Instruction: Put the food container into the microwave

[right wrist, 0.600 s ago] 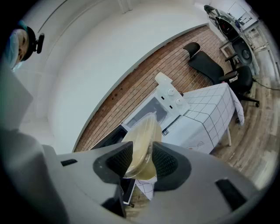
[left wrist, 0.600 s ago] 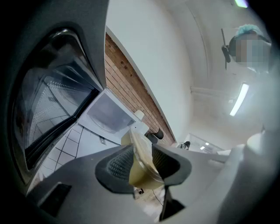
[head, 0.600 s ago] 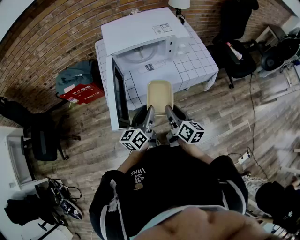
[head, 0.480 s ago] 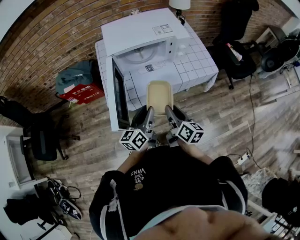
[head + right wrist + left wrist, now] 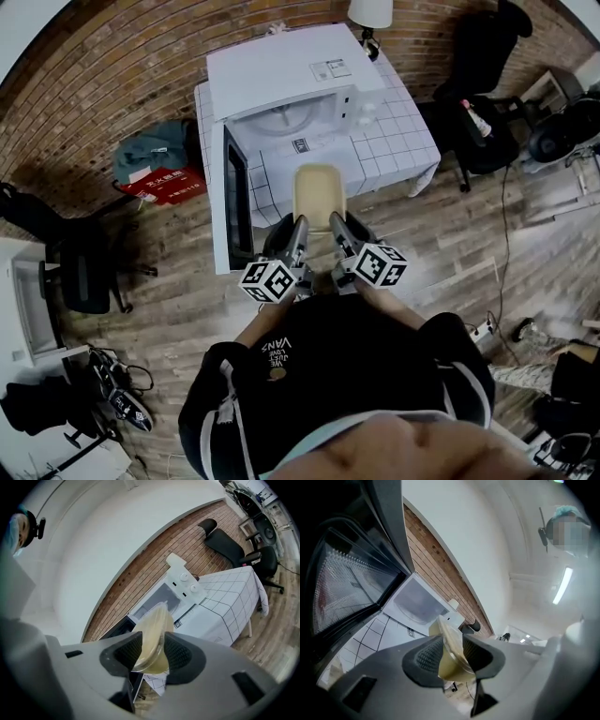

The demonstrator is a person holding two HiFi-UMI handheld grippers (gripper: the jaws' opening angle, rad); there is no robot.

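**Container held at the oven mouth, both claws clamped**

At the far left of your head view a dark chair (image 5: pixel 80 272) stands on the wooden floor (image 5: pixel 187 309). Beyond it, a red bag (image 5: pixel 161 185) lies against the brick wall (image 5: pixel 112 66).

Next comes the microwave door (image 5: pixel 234 202), swung fully open towards you on its left hinge. The white microwave (image 5: pixel 281 66) sits on the worktop (image 5: pixel 403 131), which is covered with a white checked cloth. Its cavity faces you, and the round glass plate (image 5: pixel 281 112) shows inside.

Your left claw (image 5: pixel 452 654) is clenched on the left rim of the food container (image 5: pixel 319 192). Its ribbed pads press the pale yellow plastic from both sides. The container hangs in the air in front of the open cavity. Its far end is above the worktop's front strip and its near end is towards your body. It is not inside the oven.

Your right claw (image 5: pixel 153 652) is clamped on the container's right rim in the same way, pads tight on the plastic. The two claws sit side by side, close together, with their marker cubes just in front of your chest.

Further right, a white lamp (image 5: pixel 370 11) stands at the back corner of the worktop. A black office chair (image 5: pixel 478 122) sits on the floor beyond the worktop's right edge.
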